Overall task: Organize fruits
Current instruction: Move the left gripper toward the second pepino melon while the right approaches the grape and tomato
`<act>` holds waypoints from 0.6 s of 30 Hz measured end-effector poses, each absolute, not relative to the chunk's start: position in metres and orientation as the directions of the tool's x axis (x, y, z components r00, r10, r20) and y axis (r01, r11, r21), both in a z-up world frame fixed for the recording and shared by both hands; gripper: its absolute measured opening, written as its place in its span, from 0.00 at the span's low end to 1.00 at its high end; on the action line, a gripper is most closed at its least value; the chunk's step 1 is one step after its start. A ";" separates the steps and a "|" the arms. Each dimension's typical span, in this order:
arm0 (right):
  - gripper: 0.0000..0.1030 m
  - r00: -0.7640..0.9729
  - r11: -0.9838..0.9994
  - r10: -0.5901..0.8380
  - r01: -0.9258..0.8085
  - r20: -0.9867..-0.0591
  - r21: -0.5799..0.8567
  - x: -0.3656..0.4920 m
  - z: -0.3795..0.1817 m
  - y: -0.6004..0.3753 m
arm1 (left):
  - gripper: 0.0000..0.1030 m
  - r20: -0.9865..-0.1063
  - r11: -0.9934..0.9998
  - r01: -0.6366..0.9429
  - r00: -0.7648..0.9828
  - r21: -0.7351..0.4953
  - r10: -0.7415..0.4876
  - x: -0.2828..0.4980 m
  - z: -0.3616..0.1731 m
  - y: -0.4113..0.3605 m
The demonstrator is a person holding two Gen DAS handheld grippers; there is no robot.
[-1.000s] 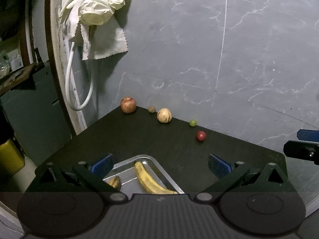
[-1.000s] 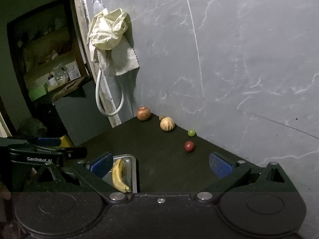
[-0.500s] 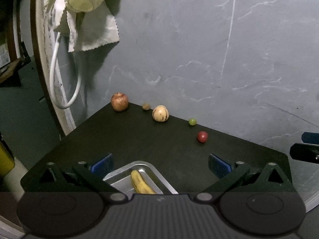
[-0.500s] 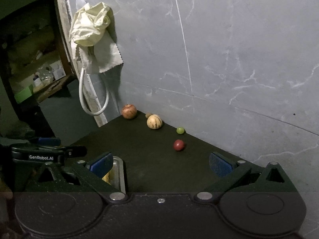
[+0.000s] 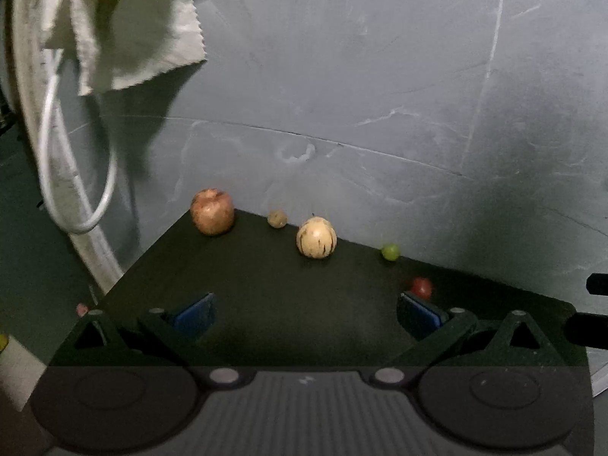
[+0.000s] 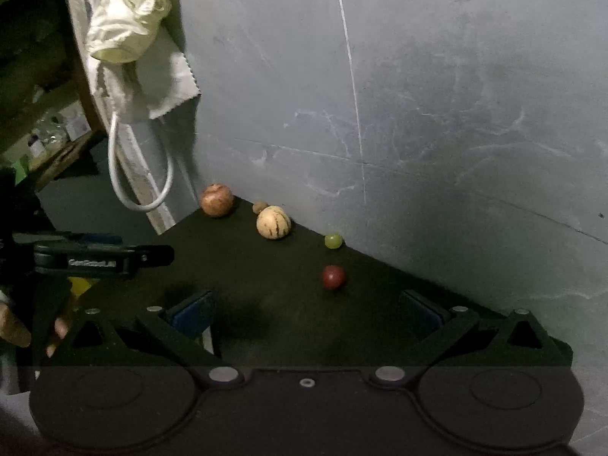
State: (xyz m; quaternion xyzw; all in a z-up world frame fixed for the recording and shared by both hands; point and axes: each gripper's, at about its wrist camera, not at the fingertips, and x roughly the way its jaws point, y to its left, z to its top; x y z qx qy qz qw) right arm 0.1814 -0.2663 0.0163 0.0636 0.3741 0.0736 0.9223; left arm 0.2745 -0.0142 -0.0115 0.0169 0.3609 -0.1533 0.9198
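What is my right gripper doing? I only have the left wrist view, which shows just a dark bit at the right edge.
Observer: The right gripper is open and empty, above the table.
Operator: Is the red fruit hidden there too?
Observer: No. The red fruit shows whole, ahead of the fingers and apart from the grape.
Operator: Anything on its left?
Observer: The left gripper juts in side-on, with part of a hand below it.
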 end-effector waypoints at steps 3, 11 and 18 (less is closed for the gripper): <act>0.99 0.705 0.984 0.166 -0.078 -0.690 0.157 0.200 0.010 -0.258 | 1.00 -0.654 0.938 0.335 0.691 -0.087 -0.308 0.301 -0.024 -0.017; 0.99 0.682 0.990 0.123 -0.037 -0.721 0.134 0.241 -0.013 -0.239 | 1.00 -0.651 0.901 0.427 0.661 -0.082 -0.373 0.354 -0.051 -0.037; 0.99 0.647 0.994 0.076 0.009 -0.758 0.108 0.267 -0.048 -0.229 | 1.00 -0.669 0.874 0.480 0.625 -0.076 -0.402 0.391 -0.075 -0.050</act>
